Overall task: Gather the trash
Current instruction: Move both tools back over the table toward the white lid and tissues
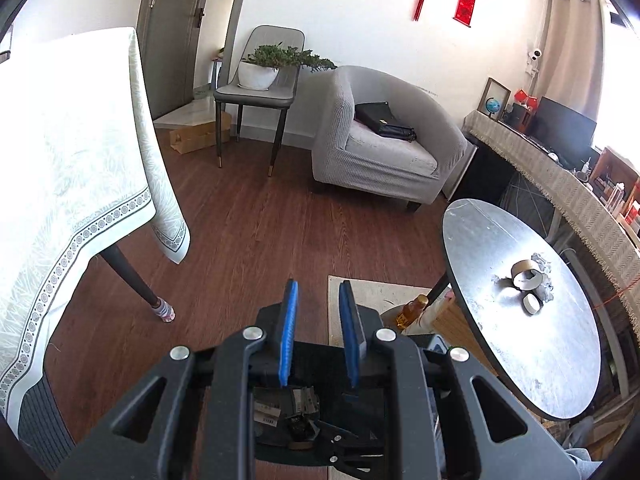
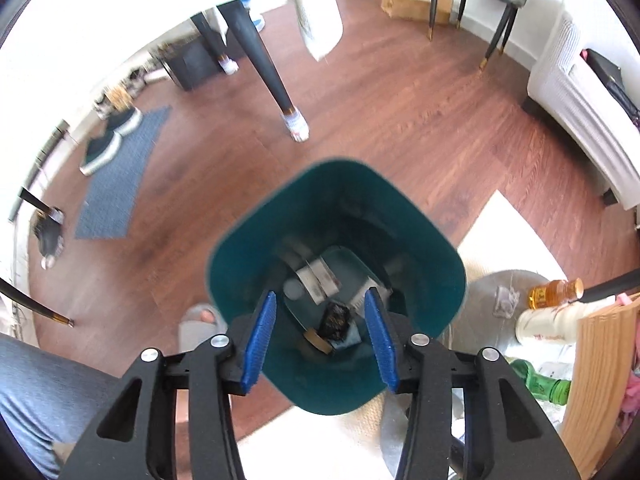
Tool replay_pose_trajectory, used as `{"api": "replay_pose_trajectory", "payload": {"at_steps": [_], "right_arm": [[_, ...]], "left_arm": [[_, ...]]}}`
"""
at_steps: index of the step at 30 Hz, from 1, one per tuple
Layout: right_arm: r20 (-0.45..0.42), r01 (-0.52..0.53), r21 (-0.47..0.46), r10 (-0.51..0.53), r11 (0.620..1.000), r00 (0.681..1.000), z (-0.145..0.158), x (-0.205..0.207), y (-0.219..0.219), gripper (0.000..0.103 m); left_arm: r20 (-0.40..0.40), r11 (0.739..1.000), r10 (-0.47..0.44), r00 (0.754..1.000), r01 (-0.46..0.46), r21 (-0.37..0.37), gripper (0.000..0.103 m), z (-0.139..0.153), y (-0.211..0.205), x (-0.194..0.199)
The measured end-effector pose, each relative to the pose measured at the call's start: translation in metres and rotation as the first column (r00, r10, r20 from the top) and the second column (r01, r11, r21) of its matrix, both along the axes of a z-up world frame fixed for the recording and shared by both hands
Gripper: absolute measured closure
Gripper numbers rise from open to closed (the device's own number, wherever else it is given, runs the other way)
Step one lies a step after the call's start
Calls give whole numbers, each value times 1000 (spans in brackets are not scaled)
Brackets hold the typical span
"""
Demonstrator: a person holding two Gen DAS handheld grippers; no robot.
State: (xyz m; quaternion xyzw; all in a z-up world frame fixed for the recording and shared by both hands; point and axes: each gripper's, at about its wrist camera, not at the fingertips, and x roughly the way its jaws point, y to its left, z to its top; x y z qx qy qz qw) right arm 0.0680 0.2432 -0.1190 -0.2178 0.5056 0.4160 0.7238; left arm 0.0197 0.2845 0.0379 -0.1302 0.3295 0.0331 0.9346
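Teal trash bin (image 2: pixel 336 280) stands on the wood floor (image 2: pixel 400 112), seen from straight above in the right wrist view. Inside at the bottom: white paper scraps (image 2: pixel 320 278), a black crumpled wrapper (image 2: pixel 335 322), a brown tape roll core (image 2: pixel 317 340). Bin edges are blurred.

Right gripper (image 2: pixel 320 338) hangs over the bin mouth, pointing steeply down. Jaws apart, blue pads w/ nothing between them; only the bin interior shows through the gap.

Left gripper (image 1: pixel 318 334) sits higher, tilted fwd over the floor. Its blue pads stand close together w/ a narrow gap, nothing pinched between: jaws closed, empty. Bin's dark interior w/ scraps shows below the gripper body in the left wrist view.

More trash waits on the round grey bench (image 1: pixel 520 320) to the right: two cardboard tape cores (image 1: pixel 526 276), a smaller white roll (image 1: pixel 532 304), crumpled grey bits (image 1: pixel 542 262) touching them. Under the bench edge, an amber bottle (image 1: pixel 412 310); the right wrist view shows it beside a white bottle (image 2: pixel 548 324) and a green bottle (image 2: pixel 540 380).

Further out: person's slippered foot (image 2: pixel 200 322) just left of the bin, pale rug (image 2: pixel 512 232), big bench w/ white cloth (image 1: pixel 68 168), grey armchair (image 1: pixel 384 140), chair w/ potted plant (image 1: pixel 260 72).
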Motion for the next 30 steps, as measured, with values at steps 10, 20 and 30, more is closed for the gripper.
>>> {"api": "replay_pose_trajectory", "payload": {"at_steps": [10, 20, 30], "right_arm": [[98, 28, 147, -42, 989, 994, 73, 1, -40, 70], [151, 81, 240, -120, 967, 981, 118, 18, -101, 77], [182, 216, 302, -279, 928, 943, 138, 44, -175, 78]], "left_arm": [[9, 1000, 16, 1000, -16, -9, 81, 1, -9, 14], [-8, 999, -41, 999, 41, 22, 76, -5, -54, 39], [-42, 985, -160, 986, 162, 61, 53, -19, -124, 65]]}}
